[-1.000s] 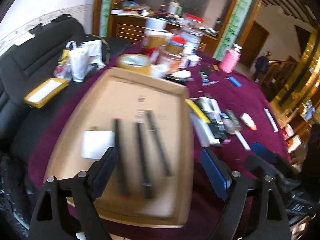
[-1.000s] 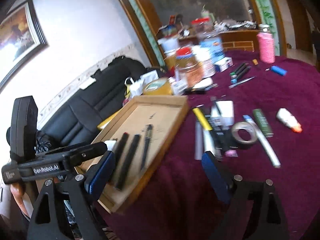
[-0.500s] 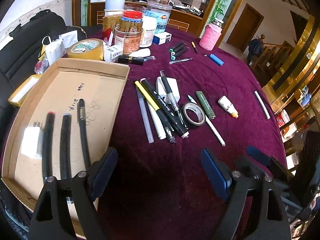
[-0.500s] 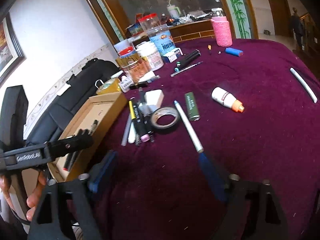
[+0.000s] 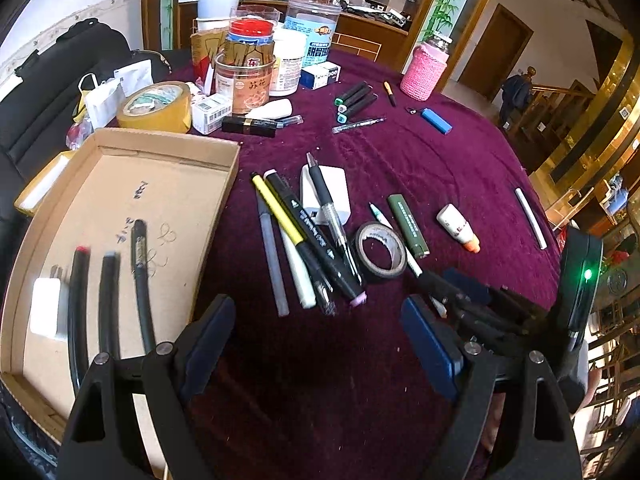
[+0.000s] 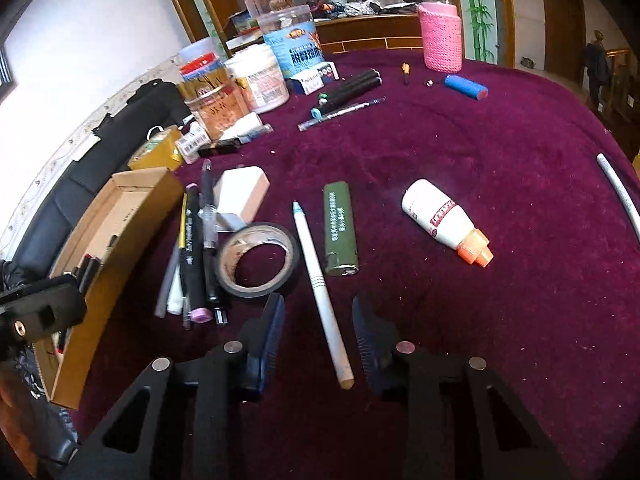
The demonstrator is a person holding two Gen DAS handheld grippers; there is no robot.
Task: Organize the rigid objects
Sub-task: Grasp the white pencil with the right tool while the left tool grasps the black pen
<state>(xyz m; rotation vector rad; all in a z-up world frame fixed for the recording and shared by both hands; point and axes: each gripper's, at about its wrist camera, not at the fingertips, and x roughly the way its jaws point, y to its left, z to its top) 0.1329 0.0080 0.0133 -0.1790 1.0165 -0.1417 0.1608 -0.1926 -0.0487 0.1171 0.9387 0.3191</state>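
On the maroon cloth a long white pen [image 6: 320, 280] lies between the jaws of my right gripper [image 6: 318, 304]. The jaws are closing, with a gap still showing on each side of the pen. Beside it lie a black tape roll [image 6: 258, 258], a green lighter [image 6: 340, 228], a white bottle with an orange cap [image 6: 444, 220] and a pile of pens [image 5: 304, 240]. At the left, the cardboard tray [image 5: 160, 184] holds three black pens [image 5: 106, 304] and a white block [image 5: 46, 308]. My left gripper [image 5: 316, 320] hovers open over bare cloth near the pile.
Jars [image 5: 244, 76], a yellow tape roll [image 5: 156, 106], a pink-sleeved bottle [image 5: 424, 72], markers [image 5: 356, 98] and a blue lighter [image 5: 436, 120] crowd the table's far side. A white stick [image 5: 530, 218] lies near the right edge. A black sofa [image 5: 48, 76] stands behind the tray.
Both views swung right, from the tray to the loose pens. My right gripper dropped over the white pen and its jaws narrowed around it. The left gripper stayed open.
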